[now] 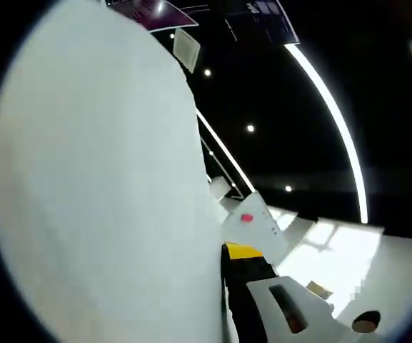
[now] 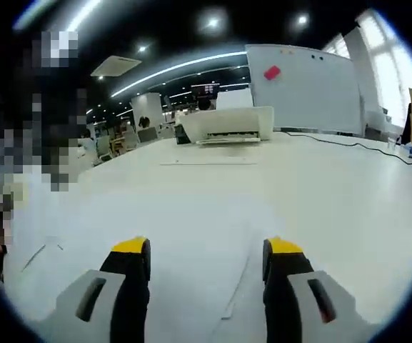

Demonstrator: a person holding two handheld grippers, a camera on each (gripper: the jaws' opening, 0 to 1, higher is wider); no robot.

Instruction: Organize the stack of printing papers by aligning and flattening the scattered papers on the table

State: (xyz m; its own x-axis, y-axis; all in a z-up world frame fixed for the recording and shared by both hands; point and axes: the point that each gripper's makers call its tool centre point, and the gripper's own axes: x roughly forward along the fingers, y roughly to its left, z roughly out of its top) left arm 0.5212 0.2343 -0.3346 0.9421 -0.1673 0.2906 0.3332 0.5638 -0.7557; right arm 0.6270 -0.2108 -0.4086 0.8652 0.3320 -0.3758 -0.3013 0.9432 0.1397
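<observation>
White and broad, the desk (image 2: 320, 193) runs away under the right gripper view toward a white printer (image 2: 227, 125) that stands at its far side, with a whiteboard (image 2: 313, 86) bearing a small red mark behind it and bright windows off to the right. Dark ceiling with strip lights and round spots covers the office beyond. The right gripper (image 2: 206, 261) hovers low over the desk, its 2 yellow-tipped jaws spread wide apart with nothing between them. Beneath and between those jaws lie sheets of printing paper (image 2: 213, 286), white on white; a sheet edge shows as a faint line near the right jaw, and further sheet edges show at the lower left. 1 more flat sheet lies far off in front of the printer. In the left gripper view, tilted steeply, a large white paper sheet (image 1: 98, 186) stands very close to the lens and covers the left half. The left gripper (image 1: 238, 268) shows 1 yellow-tipped black jaw right against that sheet's edge; the other jaw is hidden behind the paper, so whether it grips the sheet cannot be told.
</observation>
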